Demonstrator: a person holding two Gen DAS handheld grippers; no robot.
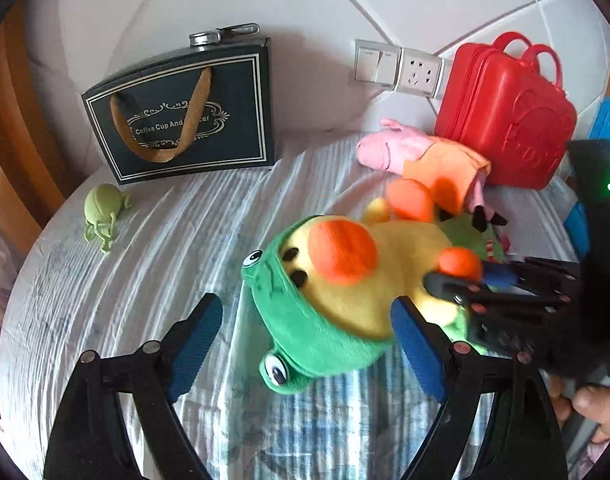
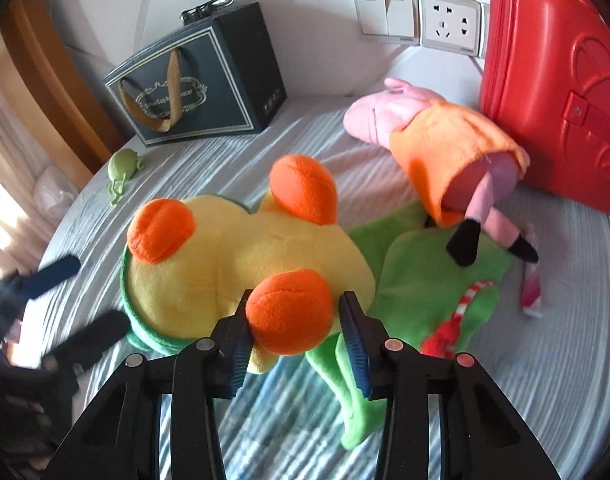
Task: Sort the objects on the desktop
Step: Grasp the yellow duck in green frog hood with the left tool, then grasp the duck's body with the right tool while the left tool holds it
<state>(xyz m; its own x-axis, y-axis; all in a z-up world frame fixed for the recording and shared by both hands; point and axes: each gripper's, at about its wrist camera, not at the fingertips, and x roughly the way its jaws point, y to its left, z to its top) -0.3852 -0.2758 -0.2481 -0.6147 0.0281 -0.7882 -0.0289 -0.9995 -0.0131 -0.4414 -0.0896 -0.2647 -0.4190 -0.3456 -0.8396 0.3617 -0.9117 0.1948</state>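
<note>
Lying on the striped cloth of the table (image 1: 153, 248), the soft yellow plush duck in a green frog hood (image 1: 345, 280) is light and squashy. The left gripper (image 1: 307, 344) jaws are apart. One orange foot (image 2: 291, 312) is pinched by the right gripper (image 2: 295, 344). "Coffee Cup And" is read on the dark box (image 1: 185, 120).

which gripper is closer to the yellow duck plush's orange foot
Right. The right gripper has its fingers on either side of the duck plush's orange foot, gripping it. The left gripper is open, by the duck's hooded head.
</note>
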